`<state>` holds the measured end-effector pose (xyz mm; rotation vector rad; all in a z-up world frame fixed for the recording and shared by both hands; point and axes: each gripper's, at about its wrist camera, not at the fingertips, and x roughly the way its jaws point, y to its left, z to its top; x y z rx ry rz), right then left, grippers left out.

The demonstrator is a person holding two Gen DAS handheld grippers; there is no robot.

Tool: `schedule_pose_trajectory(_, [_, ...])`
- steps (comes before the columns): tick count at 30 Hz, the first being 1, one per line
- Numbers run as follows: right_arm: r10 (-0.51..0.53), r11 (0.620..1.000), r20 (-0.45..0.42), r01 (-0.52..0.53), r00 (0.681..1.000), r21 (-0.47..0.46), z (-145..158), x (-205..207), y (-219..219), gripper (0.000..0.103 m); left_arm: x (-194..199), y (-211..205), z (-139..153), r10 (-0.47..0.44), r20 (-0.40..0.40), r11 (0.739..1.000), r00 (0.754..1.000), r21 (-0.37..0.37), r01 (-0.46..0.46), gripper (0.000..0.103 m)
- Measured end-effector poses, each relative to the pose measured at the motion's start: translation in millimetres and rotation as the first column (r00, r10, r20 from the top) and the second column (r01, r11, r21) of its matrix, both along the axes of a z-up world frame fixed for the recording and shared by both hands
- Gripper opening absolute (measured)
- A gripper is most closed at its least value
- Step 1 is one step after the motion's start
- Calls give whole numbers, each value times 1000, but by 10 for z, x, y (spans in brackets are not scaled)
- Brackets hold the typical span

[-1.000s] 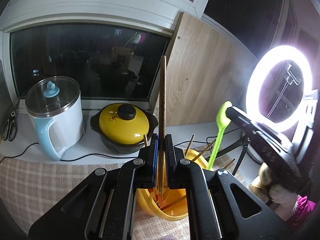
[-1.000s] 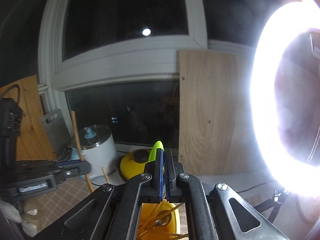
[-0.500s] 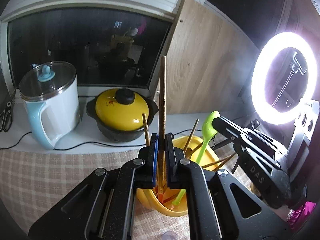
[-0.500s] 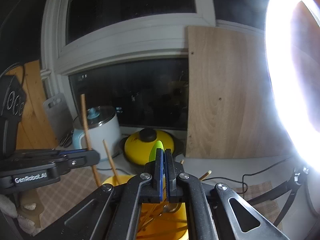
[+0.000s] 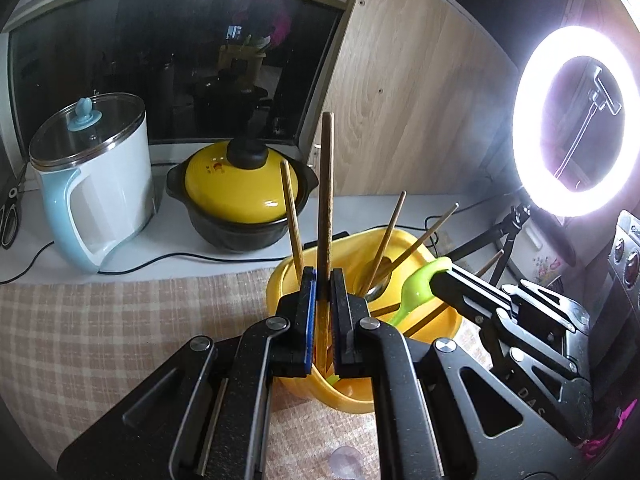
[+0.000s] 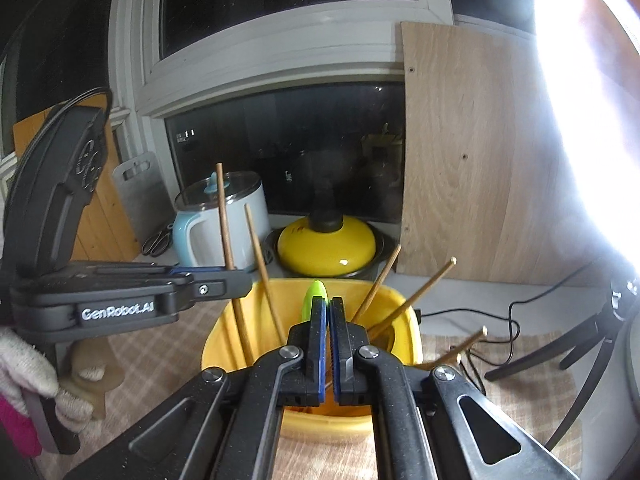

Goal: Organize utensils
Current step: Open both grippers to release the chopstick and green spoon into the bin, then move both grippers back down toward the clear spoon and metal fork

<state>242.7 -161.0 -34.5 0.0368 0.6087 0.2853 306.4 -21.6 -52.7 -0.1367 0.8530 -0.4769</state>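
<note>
Checked cloth (image 5: 120, 320) in beige covers the surface under and to the left of the yellow holder (image 5: 440, 328); behind the holder a pale wooden board (image 5: 420, 120) leans against a dark window (image 5: 160, 60). Right of the holder, a lit ring light (image 5: 576, 120) stands on a black tripod. Behind and left of the holder sit a white and blue electric kettle (image 5: 96, 184) and a yellow-lidded black pot (image 5: 244, 196), both well apart from the holder. The yellow holder stands upright on the cloth and contains several wooden chopsticks (image 5: 386, 236) leaning outward, with a metal spoon (image 5: 378, 280) inside. Left gripper (image 5: 323, 284) is directly over the holder's near-left rim, jaws clamped on a long brown wooden stick (image 5: 326, 184) held upright, its lower end inside the holder. Right gripper (image 6: 328, 312) reaches in from the holder's right side, jaws clamped on the handle of a green spoon (image 5: 416, 290), whose far end points down into the holder.
</note>
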Motion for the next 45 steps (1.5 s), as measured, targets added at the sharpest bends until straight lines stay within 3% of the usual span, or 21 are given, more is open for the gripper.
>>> schedule_pose_trajectory(9, [25, 1000, -32, -25, 999, 18, -37, -169, -5, 4, -94, -31, 27, -15, -1, 1000, 1000, 23, 15, 4])
schedule_pose_trajectory(10, [28, 999, -34, -27, 999, 19, -45, -194, -8, 7, -96, -33, 32, -13, 0, 1000, 1000, 28, 13, 8])
schedule_pose_trajectory(11, [29, 999, -37, -28, 999, 23, -45, -238, -22, 16, -116, -23, 44, -8, 4, 999, 1000, 31, 8, 12])
schedule_pose_trajectory(12, [28, 999, -36, -27, 999, 25, -44, -260, -29, 22, -134, -10, 55, -5, 9, 1000, 1000, 30, 5, 23])
schedule_pose_trajectory(13, [27, 999, -34, -26, 999, 28, -40, -294, -41, 23, -162, 8, 72, 1, 17, 1000, 1000, 27, -1, 27])
schedule_pose_trajectory(17, [19, 999, -36, -17, 999, 45, -27, -399, -88, 32, -251, 66, 121, 10, 27, 1000, 1000, 24, -10, 27])
schedule_pose_trajectory(19, [12, 998, -33, -10, 999, 55, -9, -482, -130, 42, -313, 90, 147, 12, 36, 999, 999, 30, -13, 27])
schedule_pose_trajectory(21, [3, 998, -24, -1, 1000, 64, 12, -562, -173, 58, -387, 111, 168, 14, 42, 999, 999, 34, -16, 27])
schedule_pose_trajectory(30, [-26, 996, -15, 27, 1000, 88, 73, -832, -354, 85, -685, 142, 180, 17, 43, 998, 999, 52, -20, 27])
schedule_pose_trajectory(40, [-86, 992, -50, 90, 995, 93, 4, -1101, -626, 103, -1010, 114, 192, 23, 61, 996, 998, 90, -28, 27])
schedule_pose_trajectory(41, [-93, 991, -57, 98, 994, 92, -9, -1124, -658, 103, -1039, 112, 191, 23, 62, 995, 998, 92, -29, 29])
schedule_pose_trajectory(43, [-93, 990, -71, 99, 993, 95, -28, -1145, -696, 103, -1114, 109, 200, 27, 68, 995, 997, 94, -33, 42])
schedule_pose_trajectory(45, [-93, 991, -88, 101, 992, 89, -64, -1166, -729, 103, -1213, 98, 221, 26, 81, 995, 996, 99, -34, 44])
